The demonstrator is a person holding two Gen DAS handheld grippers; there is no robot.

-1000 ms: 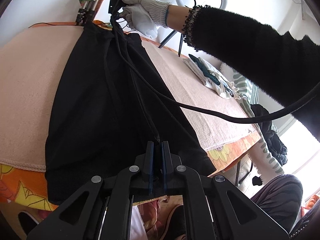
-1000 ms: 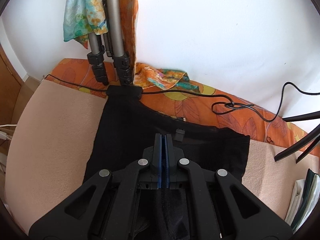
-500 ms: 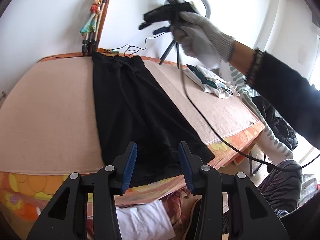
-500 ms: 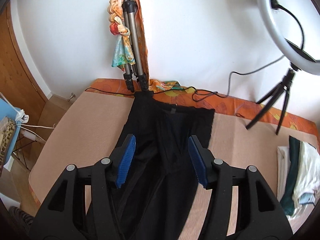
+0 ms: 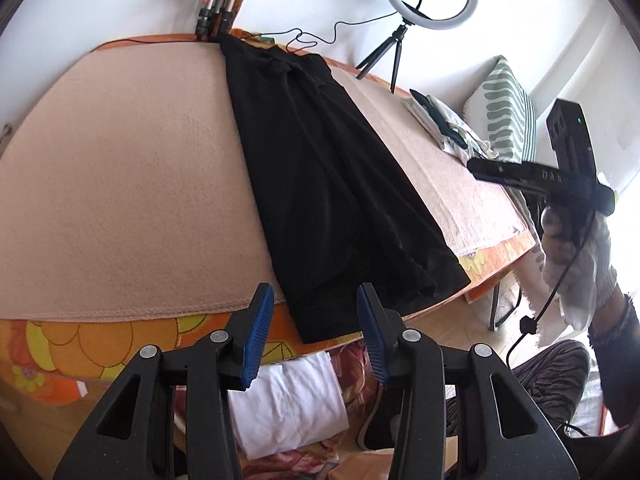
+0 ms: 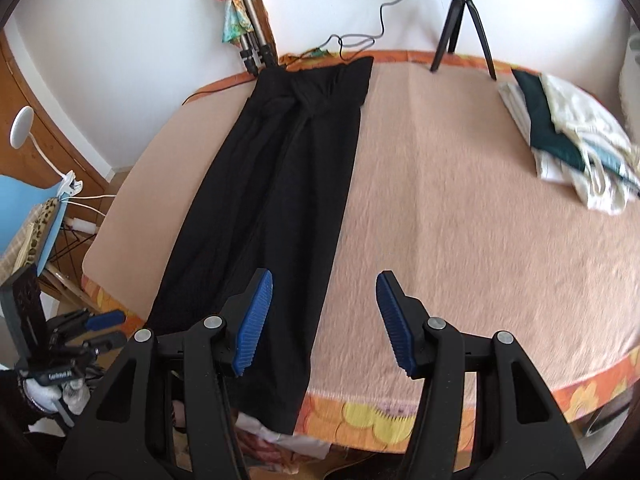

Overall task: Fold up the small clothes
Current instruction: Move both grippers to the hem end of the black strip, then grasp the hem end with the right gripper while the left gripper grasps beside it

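Observation:
A long black garment (image 5: 320, 168) lies stretched lengthwise on the beige blanket (image 5: 120, 184), from the far edge to the near edge, where its hem hangs over. It also shows in the right wrist view (image 6: 276, 200). My left gripper (image 5: 314, 336) is open and empty, just off the near table edge in front of the hem. My right gripper (image 6: 324, 320) is open and empty, above the near edge beside the garment's right side. The right gripper also shows in the left wrist view (image 5: 560, 176), held in a gloved hand off the table's right side.
A pile of folded light and green clothes (image 6: 576, 136) lies at the far right. A ring light on a small tripod (image 5: 400, 40) and a folded tripod (image 6: 252, 40) stand at the far edge with cables. A striped cushion (image 5: 504, 120) sits beyond the table.
Both grippers let go of the black garment, opened and pulled back toward the near edge. The garment now lies flat and stretched out.

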